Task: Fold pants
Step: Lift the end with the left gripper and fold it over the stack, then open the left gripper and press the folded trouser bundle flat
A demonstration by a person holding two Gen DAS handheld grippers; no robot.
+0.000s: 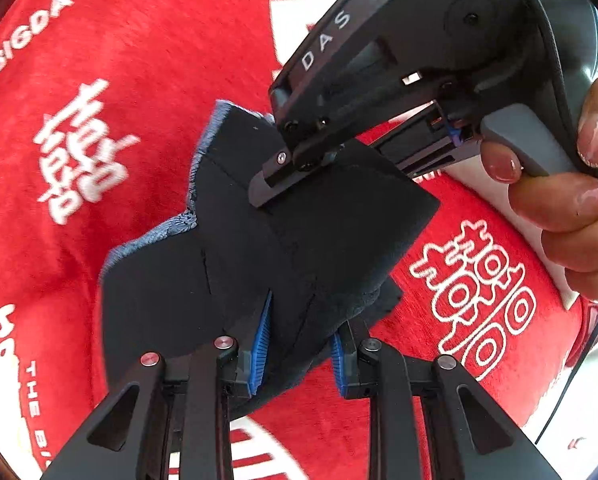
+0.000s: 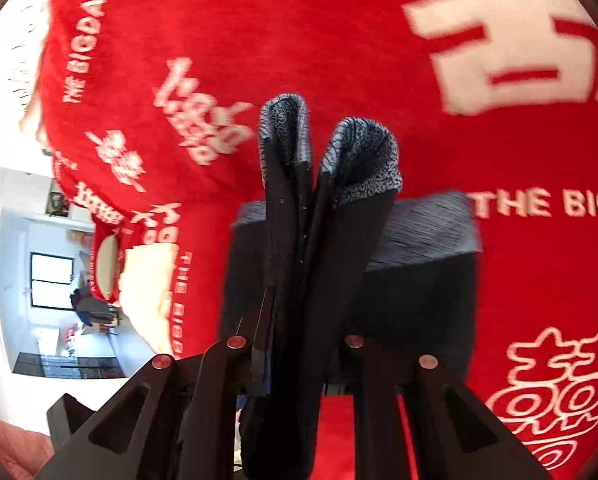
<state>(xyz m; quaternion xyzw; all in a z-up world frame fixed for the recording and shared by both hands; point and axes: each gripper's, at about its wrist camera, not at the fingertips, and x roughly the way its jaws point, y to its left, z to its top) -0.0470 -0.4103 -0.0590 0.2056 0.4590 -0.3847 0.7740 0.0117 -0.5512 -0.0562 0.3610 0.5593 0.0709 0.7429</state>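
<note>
**A:** What did you have nearest the left camera?

**B:** I had the left gripper (image 1: 299, 356) pinching a thick fold of the dark pants (image 1: 235, 248); the blue pads (image 1: 261, 354) pressed on the cloth from both sides, and the fabric ran away from them in stacked layers.

**A:** And the other one?

**B:** The right gripper (image 1: 277, 184) came in from the upper right of that view, its tips clamped flat on the farther edge of the same pants. I saw the person's hand (image 1: 571, 196) wrapped round its handle. From its own camera, the right gripper (image 2: 295, 352) held the cloth bunched upright between its fingers, with the grey lining (image 2: 363, 160) showing at two turned-over ends.

**A:** Where were the pants lying?

**B:** Held between the two grippers over the red blanket (image 1: 147, 60) with white lettering. I could not tell whether any part touched it.

**A:** Anything in the way?

**B:** Beyond the blanket's edge, a window (image 2: 51, 280), well apart.
</note>
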